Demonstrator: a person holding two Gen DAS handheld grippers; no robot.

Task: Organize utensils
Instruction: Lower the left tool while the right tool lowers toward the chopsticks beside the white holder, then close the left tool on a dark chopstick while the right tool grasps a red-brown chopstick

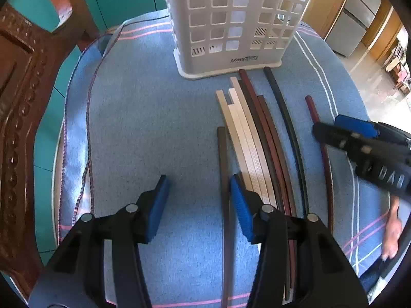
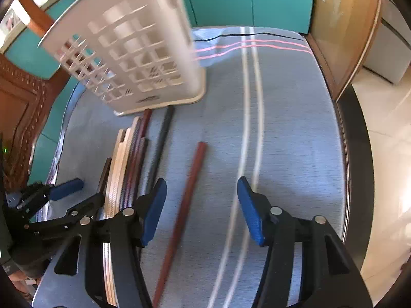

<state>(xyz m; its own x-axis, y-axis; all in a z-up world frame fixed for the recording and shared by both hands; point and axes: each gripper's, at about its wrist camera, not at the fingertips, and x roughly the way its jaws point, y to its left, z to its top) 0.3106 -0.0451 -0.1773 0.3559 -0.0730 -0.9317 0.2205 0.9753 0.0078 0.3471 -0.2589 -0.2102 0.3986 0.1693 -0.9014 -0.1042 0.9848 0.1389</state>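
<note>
We hover the left gripper (image 1: 199, 205), jaws half open and empty, beside a dark brown chopstick (image 1: 223, 179) | right gripper (image 2: 201, 210) straddles a reddish chopstick (image 2: 183, 210), not pinching | white perforated plastic holder (image 1: 231, 23) looks empty | all sticks on blue cloth (image 1: 143, 118): sorting barely begun

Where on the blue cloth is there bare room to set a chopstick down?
Free: the blue cloth left of the lone brown chopstick, up to its braided edge; also the stretch right of the single red chopstick. Crowded: the chopstick bundle before the white lattice plastic basket.
</note>
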